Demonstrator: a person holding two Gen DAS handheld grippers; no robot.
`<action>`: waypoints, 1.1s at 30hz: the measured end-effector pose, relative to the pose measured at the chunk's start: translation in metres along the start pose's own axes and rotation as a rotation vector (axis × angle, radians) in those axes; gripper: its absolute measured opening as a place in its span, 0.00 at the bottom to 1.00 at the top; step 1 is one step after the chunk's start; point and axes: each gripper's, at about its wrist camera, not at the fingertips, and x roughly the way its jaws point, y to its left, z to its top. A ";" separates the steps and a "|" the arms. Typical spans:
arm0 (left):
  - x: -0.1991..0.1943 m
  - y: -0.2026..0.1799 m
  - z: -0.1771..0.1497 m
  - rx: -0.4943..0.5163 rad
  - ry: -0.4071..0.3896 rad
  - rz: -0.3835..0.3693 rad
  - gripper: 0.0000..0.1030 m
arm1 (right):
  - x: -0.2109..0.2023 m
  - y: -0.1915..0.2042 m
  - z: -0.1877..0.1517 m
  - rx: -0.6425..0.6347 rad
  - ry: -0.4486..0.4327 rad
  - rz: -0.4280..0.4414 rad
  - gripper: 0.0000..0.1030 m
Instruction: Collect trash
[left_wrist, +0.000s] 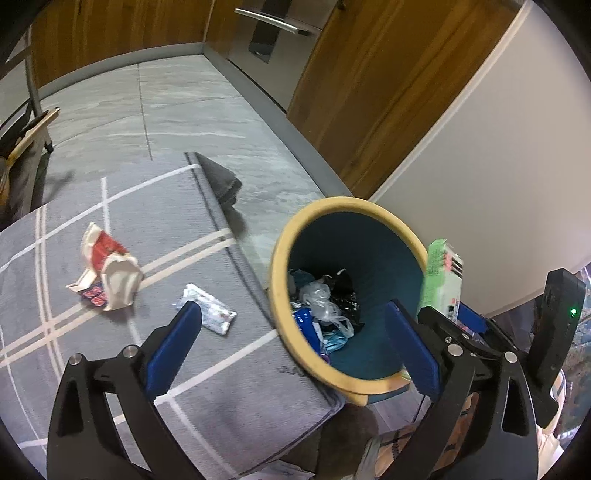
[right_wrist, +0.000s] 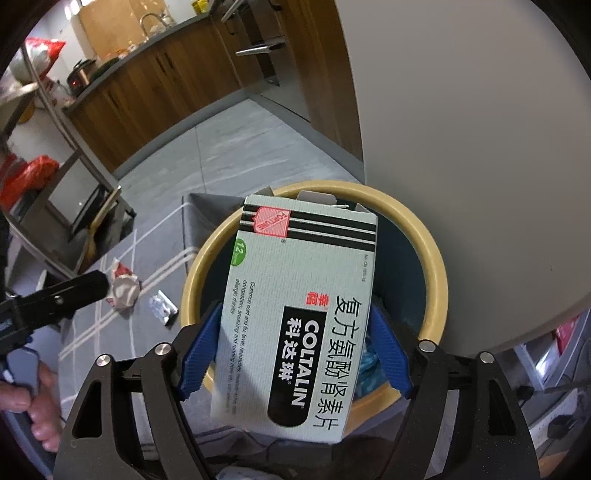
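The left tool (left_wrist: 291, 339) fills the foreground of the left wrist view with its blue pads spread wide and nothing between them. It hangs over the near rim of the bin (left_wrist: 295, 347), a teal tub with a yellow lip that already holds a heap of wrappers and a clear plastic bag, so part of the job looks done. Left on the rug (left_wrist: 92, 369) are a silver foil wrapper (left_wrist: 208, 310), just beyond the tool's left pad, and a crumpled red-and-white carton (left_wrist: 107, 273) further off. The medicine box (left_wrist: 441, 275) shows past the bin's far rim.

In the right wrist view the right tool (right_wrist: 293, 354) has that medicine box (right_wrist: 303, 314) between its blue pads (whether they still press on it cannot be told), directly above the bin's mouth (right_wrist: 439, 280). The drop seems imminent. The carton (right_wrist: 123, 288) and foil wrapper (right_wrist: 162, 306) lie on the rug, well apart from this tool.
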 end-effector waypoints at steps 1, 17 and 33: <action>-0.003 0.003 -0.002 -0.004 -0.005 0.005 0.94 | -0.001 0.002 -0.001 -0.004 -0.006 -0.002 0.84; -0.039 0.081 -0.020 -0.115 -0.053 0.141 0.94 | -0.018 0.021 -0.001 -0.107 -0.111 0.050 0.95; -0.009 0.141 -0.020 -0.196 -0.030 0.220 0.93 | -0.012 0.078 -0.016 -0.262 0.014 0.181 0.95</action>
